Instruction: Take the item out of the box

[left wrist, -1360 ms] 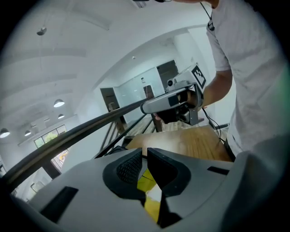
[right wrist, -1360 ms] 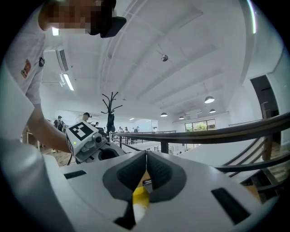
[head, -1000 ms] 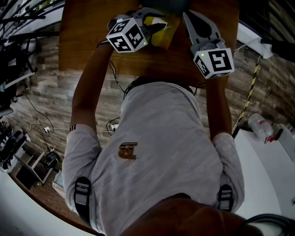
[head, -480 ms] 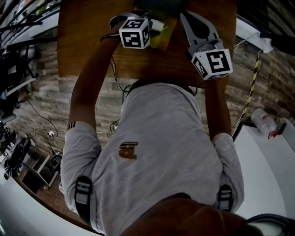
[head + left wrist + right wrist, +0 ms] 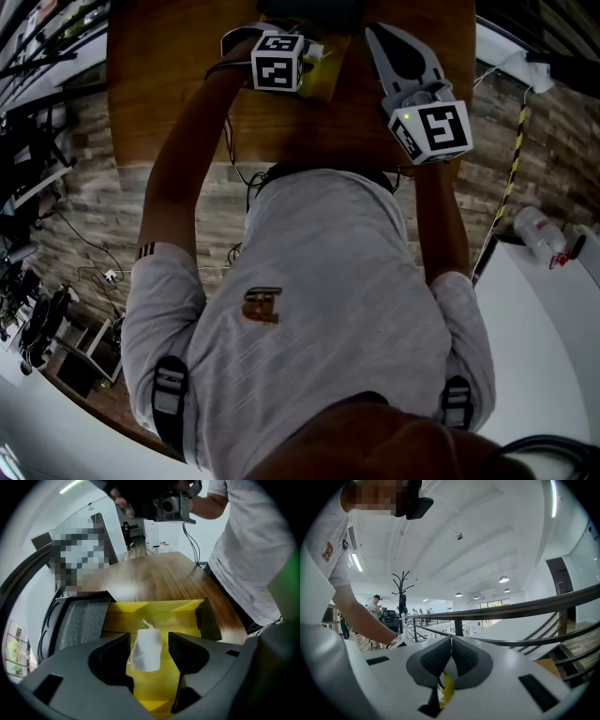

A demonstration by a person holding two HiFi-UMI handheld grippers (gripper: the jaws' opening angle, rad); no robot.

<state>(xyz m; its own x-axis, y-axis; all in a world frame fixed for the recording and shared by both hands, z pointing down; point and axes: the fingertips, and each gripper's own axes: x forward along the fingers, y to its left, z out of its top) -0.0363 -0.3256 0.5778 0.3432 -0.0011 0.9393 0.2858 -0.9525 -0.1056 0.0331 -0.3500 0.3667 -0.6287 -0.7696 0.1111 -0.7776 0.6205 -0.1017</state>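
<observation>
one white pouch in the yellow box lies between the left claw tips (just spread apart).

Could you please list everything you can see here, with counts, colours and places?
table: one, brown wood, under the box.
box: one, yellow, open, on the table.
item: one, white, lying in the box.
lid: one, black with grey foam, beside the box.
bottle: one, clear, head view's right edge.
coat stand: one, black, far background.
shirt: one, white, on the person.
left hand-held gripper: one, grey, jaws just been opening, item between them ungripped.
right hand-held gripper: one, grey, jaws together.
</observation>
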